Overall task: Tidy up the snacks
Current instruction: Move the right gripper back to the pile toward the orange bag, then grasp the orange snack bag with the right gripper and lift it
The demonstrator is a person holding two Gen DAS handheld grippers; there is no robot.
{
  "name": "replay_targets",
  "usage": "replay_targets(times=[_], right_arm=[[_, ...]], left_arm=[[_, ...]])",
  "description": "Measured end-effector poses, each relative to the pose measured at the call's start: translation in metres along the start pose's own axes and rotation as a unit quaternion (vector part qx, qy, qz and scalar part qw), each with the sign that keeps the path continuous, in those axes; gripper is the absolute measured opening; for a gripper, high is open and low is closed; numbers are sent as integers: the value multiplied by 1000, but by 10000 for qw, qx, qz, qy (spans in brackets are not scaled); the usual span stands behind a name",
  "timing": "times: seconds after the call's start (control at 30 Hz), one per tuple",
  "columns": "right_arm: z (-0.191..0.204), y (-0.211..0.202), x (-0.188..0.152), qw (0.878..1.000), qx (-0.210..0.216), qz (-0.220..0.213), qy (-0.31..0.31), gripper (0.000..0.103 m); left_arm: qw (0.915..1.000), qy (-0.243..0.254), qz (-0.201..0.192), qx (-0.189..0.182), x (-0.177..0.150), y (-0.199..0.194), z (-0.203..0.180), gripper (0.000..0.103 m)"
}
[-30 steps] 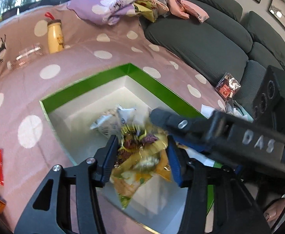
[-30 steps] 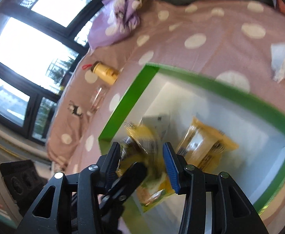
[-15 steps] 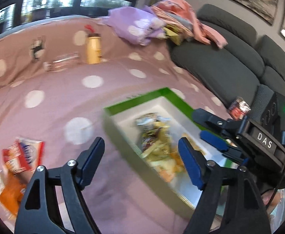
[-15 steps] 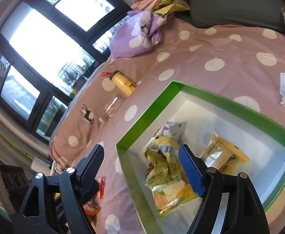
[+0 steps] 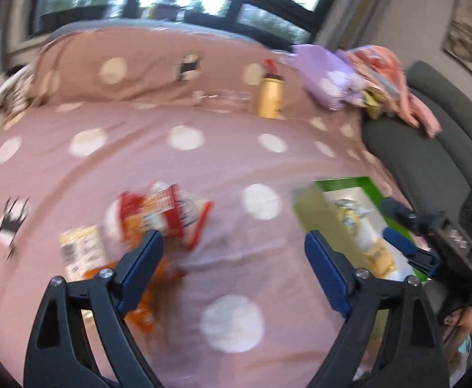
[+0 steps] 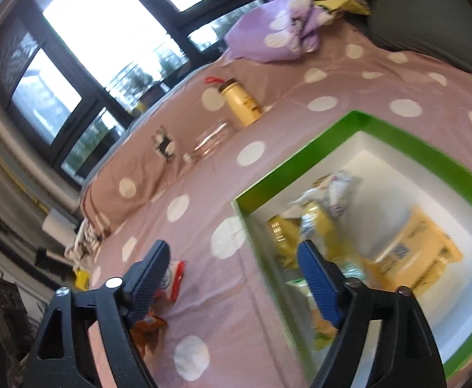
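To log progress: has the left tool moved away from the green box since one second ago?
Yes. The left tool, open, now points at loose snack packets on the spotted cover; the green box lies to its right.

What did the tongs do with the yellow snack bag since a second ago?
The left tongs let the snack bag go in the green box, opened, and swung left toward the loose snacks. The right tongs opened too. The yellow bottle stayed put.
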State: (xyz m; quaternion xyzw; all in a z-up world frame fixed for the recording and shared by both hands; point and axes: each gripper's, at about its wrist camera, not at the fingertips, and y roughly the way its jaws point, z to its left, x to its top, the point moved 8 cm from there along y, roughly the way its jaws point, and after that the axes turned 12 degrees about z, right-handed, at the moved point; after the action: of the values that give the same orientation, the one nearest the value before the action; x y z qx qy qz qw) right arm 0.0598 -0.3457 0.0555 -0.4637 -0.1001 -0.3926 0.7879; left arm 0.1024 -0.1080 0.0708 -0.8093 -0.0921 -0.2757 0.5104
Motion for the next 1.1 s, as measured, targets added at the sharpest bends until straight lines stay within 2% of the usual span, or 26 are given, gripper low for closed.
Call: replay_targets(times=[0.23, 0.37, 0.6, 0.7, 0.8, 0.83, 0.97, 1.07, 1.1], right_arm=[[41, 34, -22, 9977, 218, 472, -424, 92], [55, 47, -33, 9956, 51, 647, -682, 92], [70, 65, -50, 9916, 248, 1038, -724, 92], [78, 71, -57, 9884, 485, 1259, -692, 92], [96, 73, -64, 9781, 1224, 1594, -545, 92], [103, 75, -66, 9751, 1352, 1665, -562, 92], [135, 93, -70, 9676, 1156, 1952, -1106, 92], [156, 121, -75, 9518, 1262, 2454, -1340, 92], [163, 135, -79, 9426, 1301, 2730, -1414, 92]], left_arm=[[9969, -777, 58, -80, -8, 5, 47, 89], [9966, -802, 101, 142, -12, 3, 57, 89], [9943, -933, 240, 453, -18, 4, 79, 89], [9940, -946, 202, 517, -17, -1, 85, 89], [9935, -972, 313, 498, -20, -1, 89, 89], [9928, -1013, 402, 497, -22, 0, 90, 89], [9907, -1154, 656, 310, -27, 6, 93, 88], [9895, -1173, 775, 321, -30, 12, 91, 84], [9893, -1167, 815, 336, -31, 14, 90, 80]])
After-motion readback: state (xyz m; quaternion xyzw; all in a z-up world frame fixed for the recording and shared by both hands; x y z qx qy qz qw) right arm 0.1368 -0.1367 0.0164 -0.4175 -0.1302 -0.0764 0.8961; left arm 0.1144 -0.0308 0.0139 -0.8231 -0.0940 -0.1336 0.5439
